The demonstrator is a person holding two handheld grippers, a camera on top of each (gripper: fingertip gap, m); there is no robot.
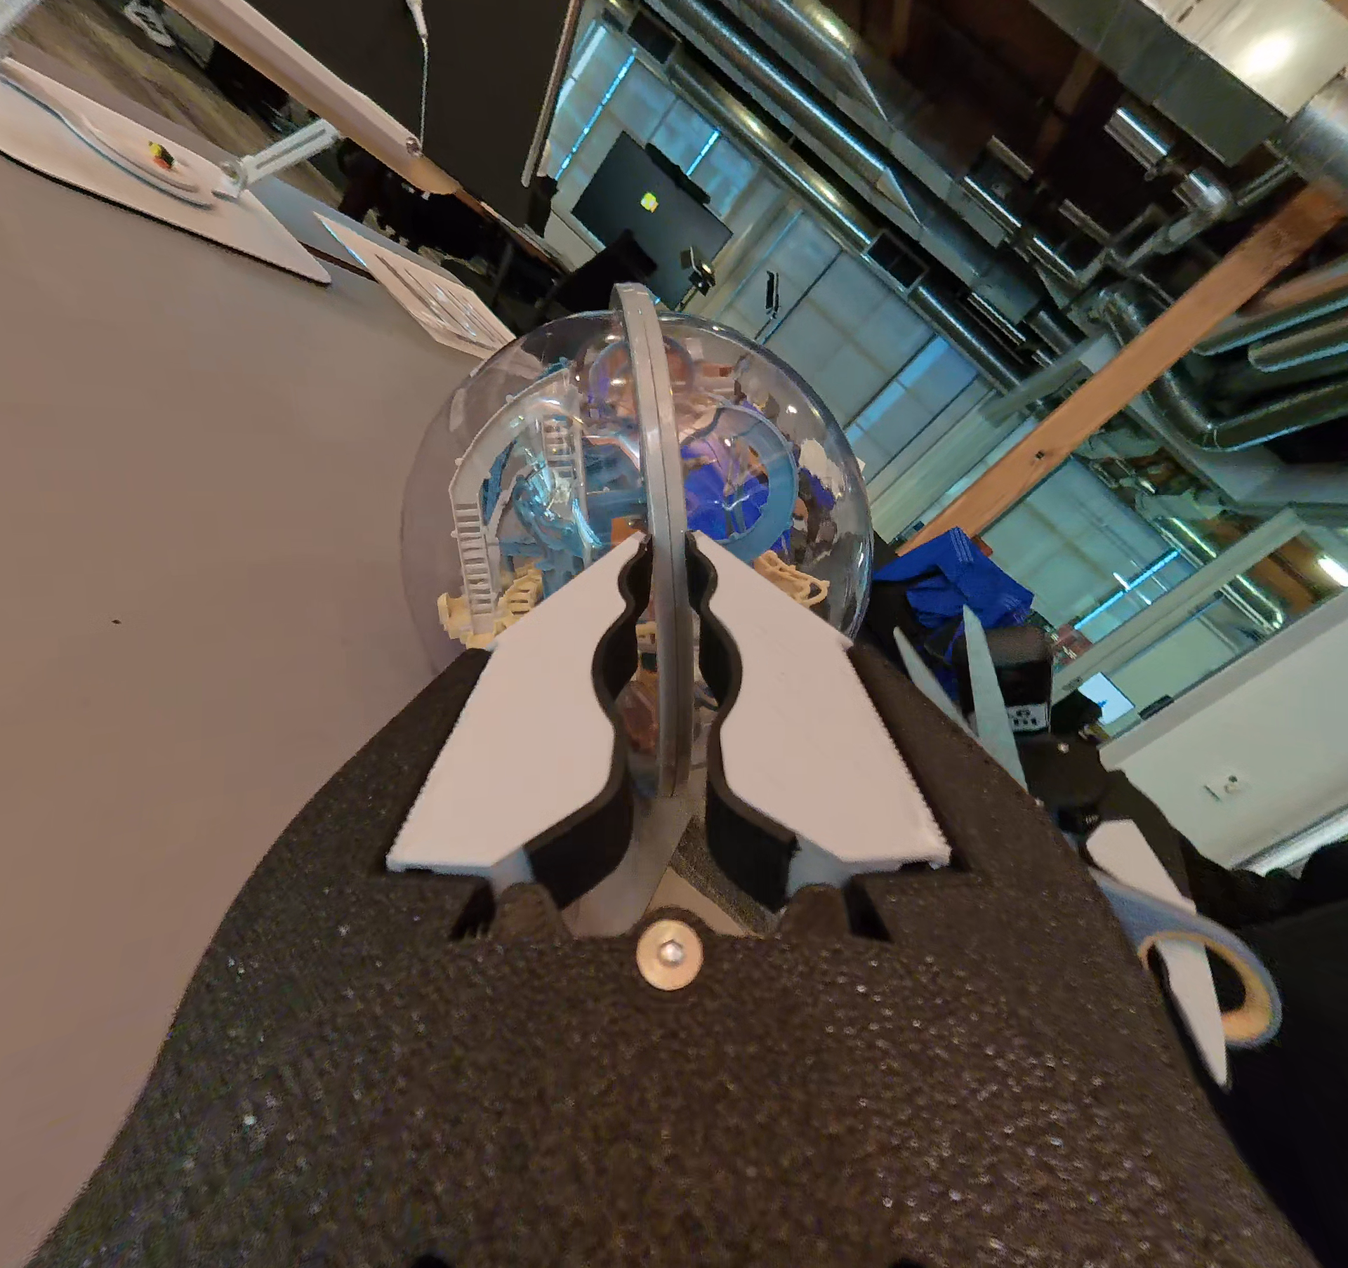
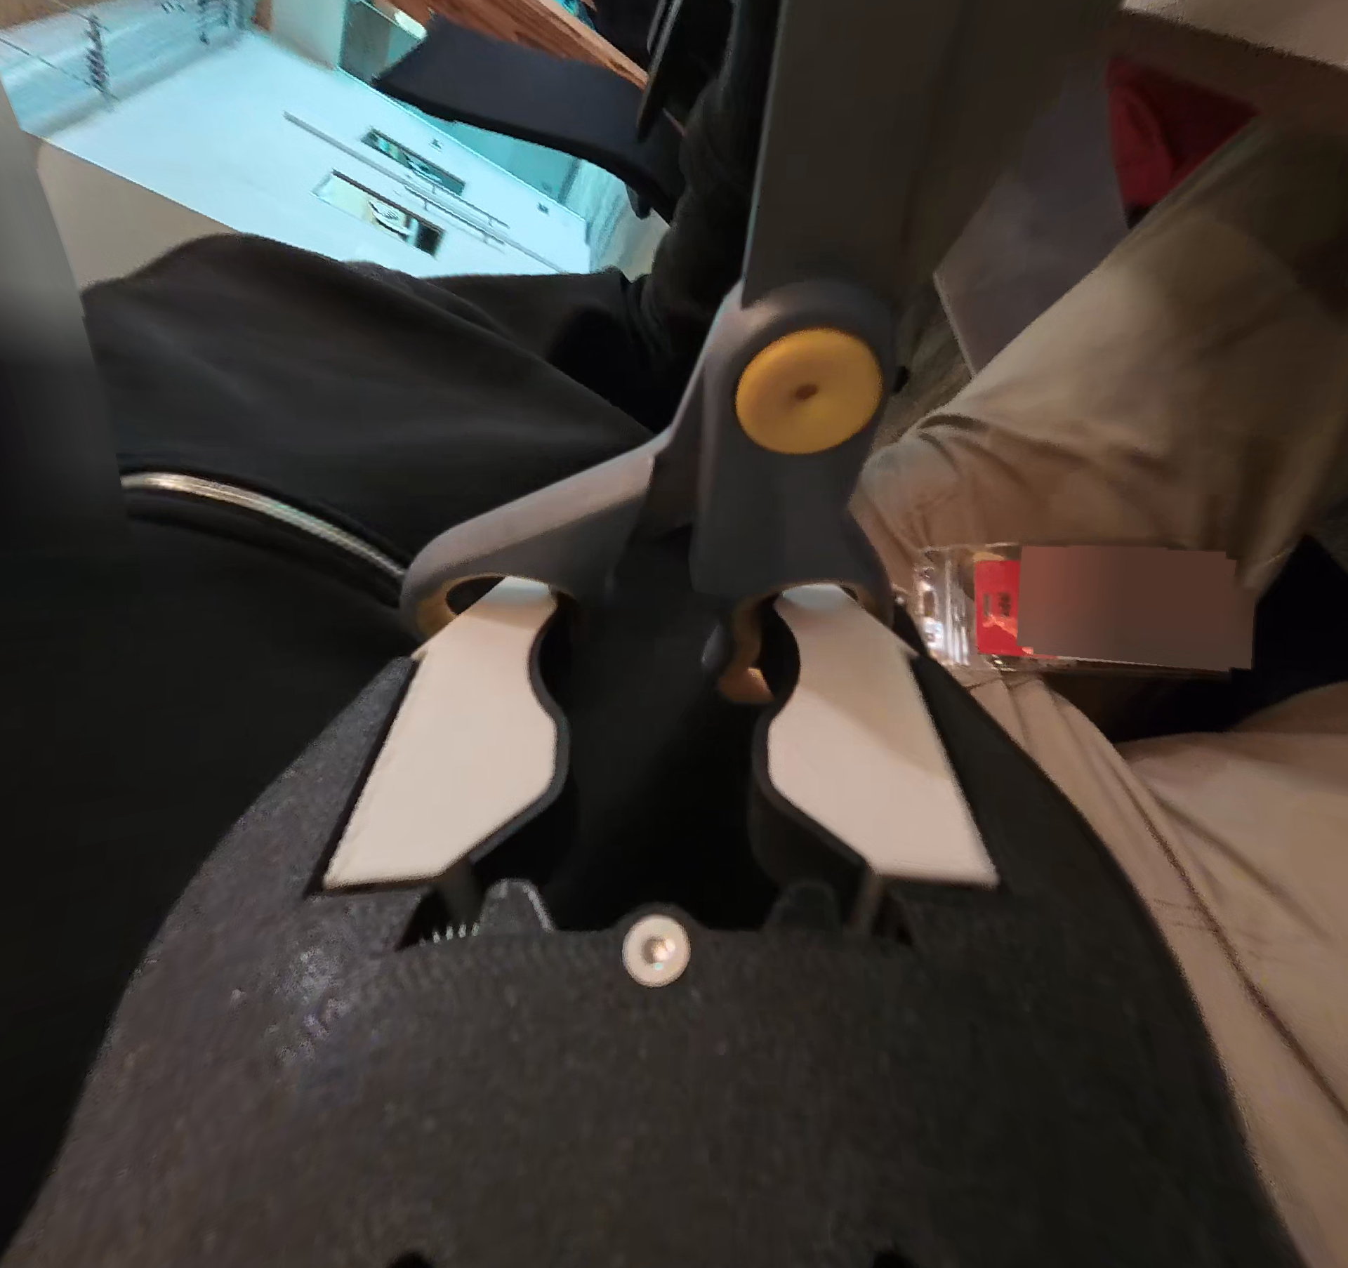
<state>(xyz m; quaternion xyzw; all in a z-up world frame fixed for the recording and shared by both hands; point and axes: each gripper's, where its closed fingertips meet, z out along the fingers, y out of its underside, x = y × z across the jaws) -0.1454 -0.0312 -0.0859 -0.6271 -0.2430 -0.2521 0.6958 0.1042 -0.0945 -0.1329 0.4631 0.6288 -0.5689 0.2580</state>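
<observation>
At twelve o'clock your left gripper (image 1: 667, 540) is pinching the clear maze ball's (image 1: 554, 460) thin rim (image 1: 642, 372), which could slip sideways; your right gripper (image 2: 660, 591), spread wide inside the scissors' (image 2: 773, 445) handle loops, could lose them.

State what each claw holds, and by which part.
Left claw: clear maze ball, gripped by its grey rim. Right claw: scissors, fingers inside the handle loops.

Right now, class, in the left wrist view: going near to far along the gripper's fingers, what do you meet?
Silver screw → left gripper, its fingers shut on the grey ring → clear maze ball → white sheet on the grey table → dark screen → ceiling ducts.
</observation>
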